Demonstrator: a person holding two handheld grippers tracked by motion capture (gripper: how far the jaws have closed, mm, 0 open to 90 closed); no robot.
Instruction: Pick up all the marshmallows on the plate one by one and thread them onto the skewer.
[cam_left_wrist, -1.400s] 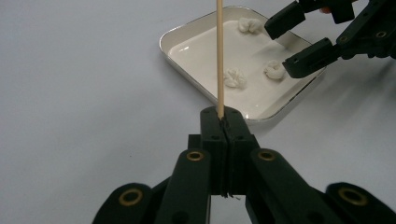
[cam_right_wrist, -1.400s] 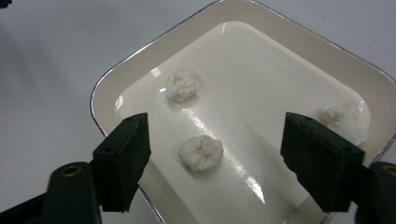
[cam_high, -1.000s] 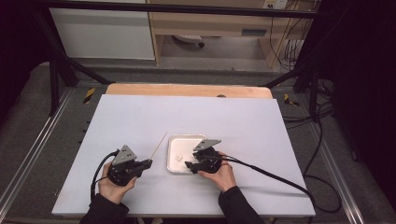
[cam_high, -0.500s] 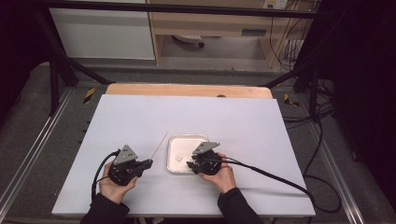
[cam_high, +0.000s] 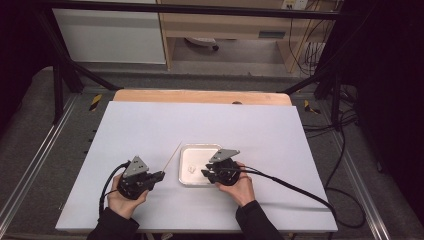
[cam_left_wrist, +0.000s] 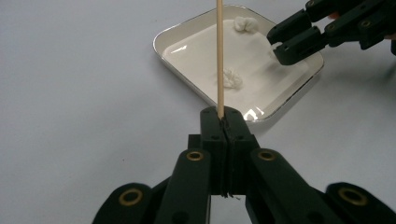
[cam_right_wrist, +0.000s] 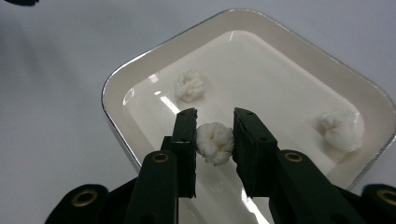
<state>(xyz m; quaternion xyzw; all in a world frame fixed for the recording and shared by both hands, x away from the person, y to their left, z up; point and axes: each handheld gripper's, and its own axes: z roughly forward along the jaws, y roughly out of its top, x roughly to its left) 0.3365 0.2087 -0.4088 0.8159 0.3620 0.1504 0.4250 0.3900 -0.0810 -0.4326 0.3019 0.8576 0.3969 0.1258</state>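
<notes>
A: Nearest us, two hands come in from the near edge of a pale worktop (cam_high: 150, 125), each holding a black two-jaw gripper. What is the left one doing?

B: The left gripper (cam_high: 159, 175) sits near-left of the tray, its jaws pressed together on the end of a thin wooden skewer (cam_left_wrist: 219, 56). The stick runs away from the jaws, up and to the right, toward the tray's far left corner.

A: And the right?

B: The right gripper (cam_right_wrist: 214, 140) is down inside a shallow white square tray (cam_right_wrist: 116, 84) at the near middle of the worktop. Its jaws have just been closing, and a small white cotton ball (cam_right_wrist: 215, 141) sits between them. The pads are right at its sides, the right one touching; we cannot tell whether they squeeze it yet.

A: Anything else in the tray?

B: Two more white tufts: one (cam_right_wrist: 190, 85) just beyond the jaws to the left, another (cam_right_wrist: 341, 128) toward the right wall. Farther off, a wooden strip edges the worktop's far side.

A: So which step do we judge this to be?

B: Picking up a cotton ball, we think. The next move calls for finishing the pinch gently, lifting the ball clear, then bringing it to the skewer's free tip while the left hand holds steady.
</notes>
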